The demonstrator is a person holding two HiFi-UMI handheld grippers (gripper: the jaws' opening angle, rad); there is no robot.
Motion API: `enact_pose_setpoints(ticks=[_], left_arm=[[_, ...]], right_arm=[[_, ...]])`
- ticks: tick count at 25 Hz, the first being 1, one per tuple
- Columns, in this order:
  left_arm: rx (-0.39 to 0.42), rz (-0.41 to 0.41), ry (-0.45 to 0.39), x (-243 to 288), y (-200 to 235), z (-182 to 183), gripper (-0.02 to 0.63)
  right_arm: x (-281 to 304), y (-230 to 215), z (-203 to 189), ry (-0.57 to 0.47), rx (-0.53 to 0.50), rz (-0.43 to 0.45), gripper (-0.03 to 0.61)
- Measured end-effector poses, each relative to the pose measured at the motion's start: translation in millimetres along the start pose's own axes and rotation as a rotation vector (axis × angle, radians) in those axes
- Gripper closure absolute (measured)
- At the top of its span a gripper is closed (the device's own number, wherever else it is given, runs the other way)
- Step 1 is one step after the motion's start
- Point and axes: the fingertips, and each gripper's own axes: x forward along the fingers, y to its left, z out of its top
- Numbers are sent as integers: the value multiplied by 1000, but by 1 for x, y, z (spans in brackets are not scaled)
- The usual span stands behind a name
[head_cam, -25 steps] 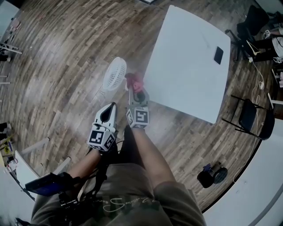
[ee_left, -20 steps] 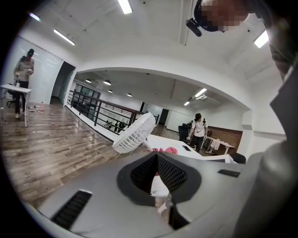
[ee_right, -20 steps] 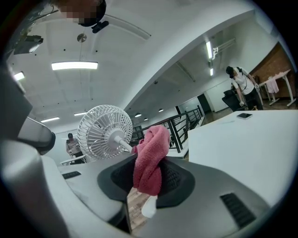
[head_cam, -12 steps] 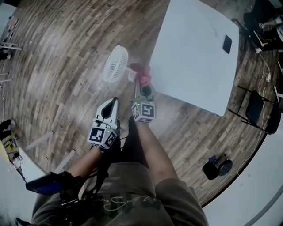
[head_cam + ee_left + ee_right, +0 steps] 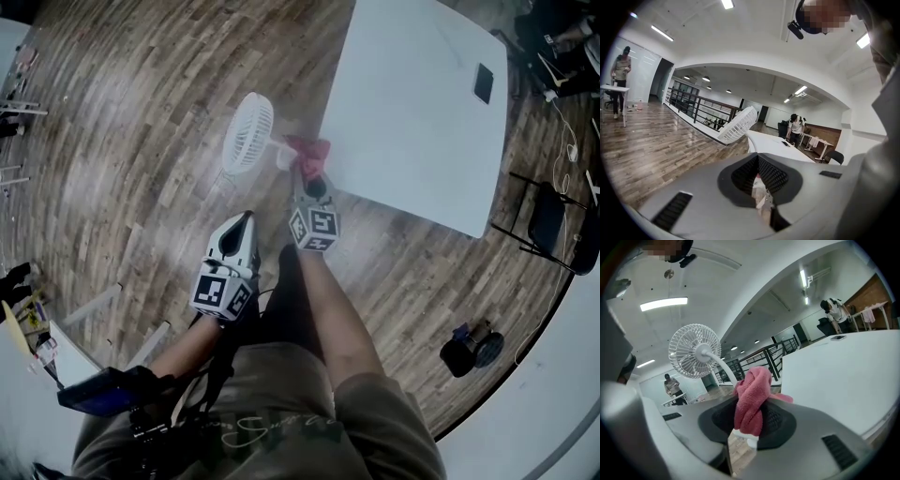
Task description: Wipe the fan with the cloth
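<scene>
- Cloth (image 5: 751, 399), pink and bunched, is sitting clamped between the jaws of the right gripper (image 5: 749, 425) and is sticking out past the claw tips.
- Left gripper (image 5: 242, 225) is waiting behind and to the left of the right claw, with its jaws pressed together on nothing.
- Fan (image 5: 695, 351), white, is standing just ahead of the right claw. Its round grille (image 5: 682, 341) is lying up and to the left of the cloth, apart from it. Its curved neck (image 5: 724, 370) is passing close beside the cloth, and I cannot tell if they are touching there.
- Table (image 5: 412, 112), white, is lying ahead and to the right of this claw.
- Progress, as I am judging it: taking the cloth is done and bringing it to the fan is nearly done, while the wiping of the grille is remaining.
</scene>
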Motion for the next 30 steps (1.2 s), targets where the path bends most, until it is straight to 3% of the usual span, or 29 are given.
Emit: enact_pose_setpoints(ticks=[3,7,10,15,17,26,30], left_arm=[[15,-32,-9,0,3,9,595],[36,-101,-30,5,7,34,595],[68,-166,-24,5,7,48,595],[128,-255,-33,4,2,64,595],[131,-281,-37,6,-1,69,595],[240,-467,-47,23,-41,82,595],[238,-513,-47,25,-50,85,595]], right_arm=[[-8,-3,17,15,-33,-18,472],[-40,1,76,-49,-74,-21,472],[-62,19,106,-40,-93,11,472],[-82,44,105,60,140,59,472],[-89,52,108,58,159,48,472],[-94,73,167,-57,-30,29,472],[-94,80,175,-60,-59,29,472]])
